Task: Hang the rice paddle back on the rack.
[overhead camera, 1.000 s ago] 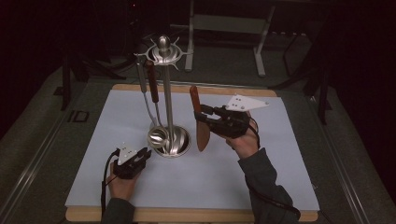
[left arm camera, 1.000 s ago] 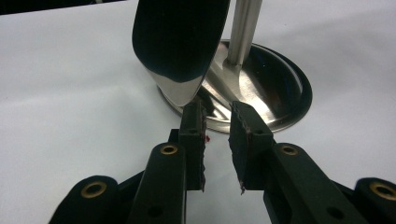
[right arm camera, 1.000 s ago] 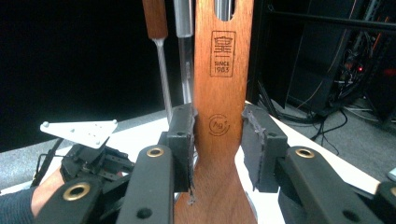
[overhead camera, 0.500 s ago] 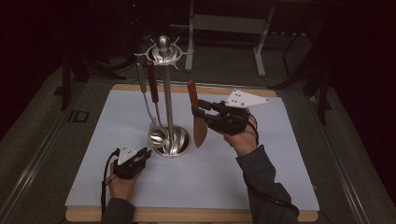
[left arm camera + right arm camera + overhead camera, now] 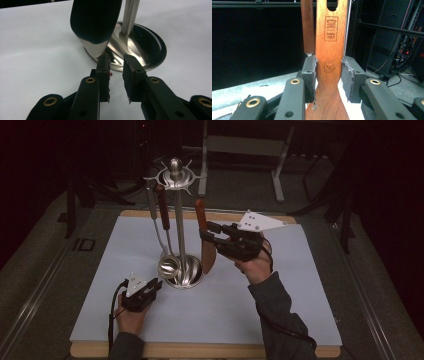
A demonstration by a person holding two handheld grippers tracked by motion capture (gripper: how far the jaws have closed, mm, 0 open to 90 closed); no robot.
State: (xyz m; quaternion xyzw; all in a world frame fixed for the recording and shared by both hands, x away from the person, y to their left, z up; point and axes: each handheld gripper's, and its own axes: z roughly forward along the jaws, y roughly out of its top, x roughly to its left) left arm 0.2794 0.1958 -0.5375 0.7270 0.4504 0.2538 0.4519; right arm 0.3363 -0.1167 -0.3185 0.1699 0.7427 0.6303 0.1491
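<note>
A steel utensil stand [image 5: 176,220] rises from a round base [image 5: 190,276] on the white mat. A ladle with a wooden handle [image 5: 163,212] hangs from its top hooks, its bowl [image 5: 93,22] low by the base. My right gripper [image 5: 206,232] is shut on a wooden spatula [image 5: 201,215], held upright just right of the pole. The pads clamp the spatula's neck [image 5: 330,32], with the hanging handle [image 5: 307,27] right behind. My left gripper [image 5: 156,284] rests on the mat with its tips at the base rim [image 5: 140,67]. Its jaws stand apart with nothing pressed between them.
The white mat [image 5: 300,285] lies on a wooden board [image 5: 210,351] whose front edge faces the person. Metal frame legs [image 5: 280,175] stand behind the table in the dark. A small label [image 5: 82,244] sits on the table left of the mat.
My right gripper has lifted the spatula and carried it a little left, closer to the stand's pole. The left gripper has stayed put.
</note>
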